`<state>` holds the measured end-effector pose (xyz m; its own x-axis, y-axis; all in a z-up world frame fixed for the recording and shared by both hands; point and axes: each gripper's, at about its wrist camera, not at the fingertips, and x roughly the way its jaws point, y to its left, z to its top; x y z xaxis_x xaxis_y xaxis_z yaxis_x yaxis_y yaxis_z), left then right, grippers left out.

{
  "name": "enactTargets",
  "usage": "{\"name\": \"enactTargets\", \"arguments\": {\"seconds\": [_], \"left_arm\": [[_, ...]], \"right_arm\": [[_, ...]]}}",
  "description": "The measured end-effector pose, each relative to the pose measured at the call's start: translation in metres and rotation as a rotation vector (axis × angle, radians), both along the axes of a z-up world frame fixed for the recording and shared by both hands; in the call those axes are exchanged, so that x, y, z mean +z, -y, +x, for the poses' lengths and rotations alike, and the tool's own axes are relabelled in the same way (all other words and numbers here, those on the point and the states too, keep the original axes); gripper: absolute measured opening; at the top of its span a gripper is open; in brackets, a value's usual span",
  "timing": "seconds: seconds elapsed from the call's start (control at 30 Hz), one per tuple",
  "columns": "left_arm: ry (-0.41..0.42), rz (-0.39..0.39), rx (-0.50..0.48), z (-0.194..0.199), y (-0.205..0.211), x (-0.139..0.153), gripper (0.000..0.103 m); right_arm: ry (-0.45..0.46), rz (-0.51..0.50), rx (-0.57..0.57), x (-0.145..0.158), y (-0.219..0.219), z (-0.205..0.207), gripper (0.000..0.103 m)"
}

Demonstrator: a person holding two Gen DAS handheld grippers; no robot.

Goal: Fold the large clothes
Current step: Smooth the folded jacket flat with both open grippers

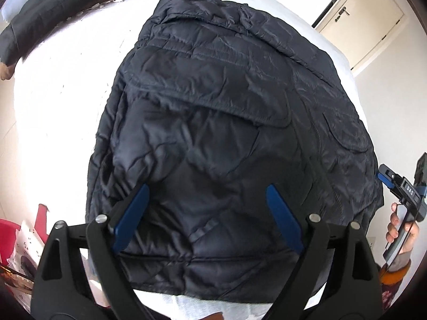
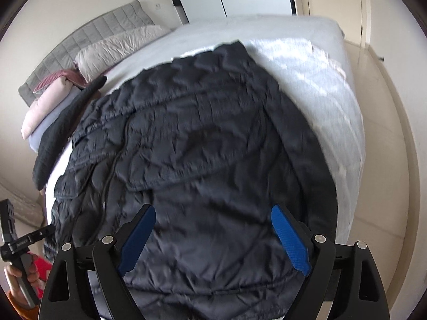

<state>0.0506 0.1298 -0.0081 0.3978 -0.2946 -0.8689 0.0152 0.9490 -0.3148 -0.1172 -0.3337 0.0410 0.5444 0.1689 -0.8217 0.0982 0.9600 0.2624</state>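
Note:
A large dark navy quilted jacket point(image 1: 226, 106) lies spread on a white bed point(image 1: 58, 101), with a sleeve folded across its body. My left gripper point(image 1: 208, 189) hovers open over its near hem and holds nothing. The right gripper point(image 1: 385, 178) shows at the jacket's right edge in the left wrist view, held in a hand. In the right wrist view the jacket point(image 2: 200, 138) fills the middle, and my right gripper point(image 2: 213, 210) is open and empty above it. The left gripper point(image 2: 46, 230) appears at the far left there.
A stack of folded clothes point(image 2: 50, 112) and a pillow point(image 2: 117, 48) lie at the bed's head by a grey headboard point(image 2: 88, 34). A dark garment point(image 1: 53, 2) lies far left. Red items point(image 1: 10, 229) sit beside the bed. Cream wardrobe doors point(image 1: 365, 16) stand beyond.

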Motion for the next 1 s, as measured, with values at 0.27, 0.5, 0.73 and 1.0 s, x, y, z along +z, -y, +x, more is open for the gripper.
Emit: {"name": "enactTargets", "arguments": {"seconds": [0.27, 0.5, 0.73, 1.0], "left_arm": [[0.021, -0.059, -0.010, -0.011, -0.024, -0.004, 0.090], [0.117, -0.019, -0.005, -0.025, -0.039, 0.007, 0.090], [0.082, -0.015, -0.014, -0.028, -0.052, -0.006, 0.090], [0.133, 0.004, 0.056, -0.031, -0.068, 0.003, 0.090]], "right_arm": [[0.002, 0.029, -0.052, -0.008, 0.020, -0.013, 0.090], [-0.004, 0.042, -0.062, -0.011, 0.031, -0.021, 0.090], [-0.008, 0.061, -0.060, -0.013, 0.034, -0.027, 0.090], [0.072, 0.048, -0.141, 0.003, 0.052, -0.037, 0.090]]}}
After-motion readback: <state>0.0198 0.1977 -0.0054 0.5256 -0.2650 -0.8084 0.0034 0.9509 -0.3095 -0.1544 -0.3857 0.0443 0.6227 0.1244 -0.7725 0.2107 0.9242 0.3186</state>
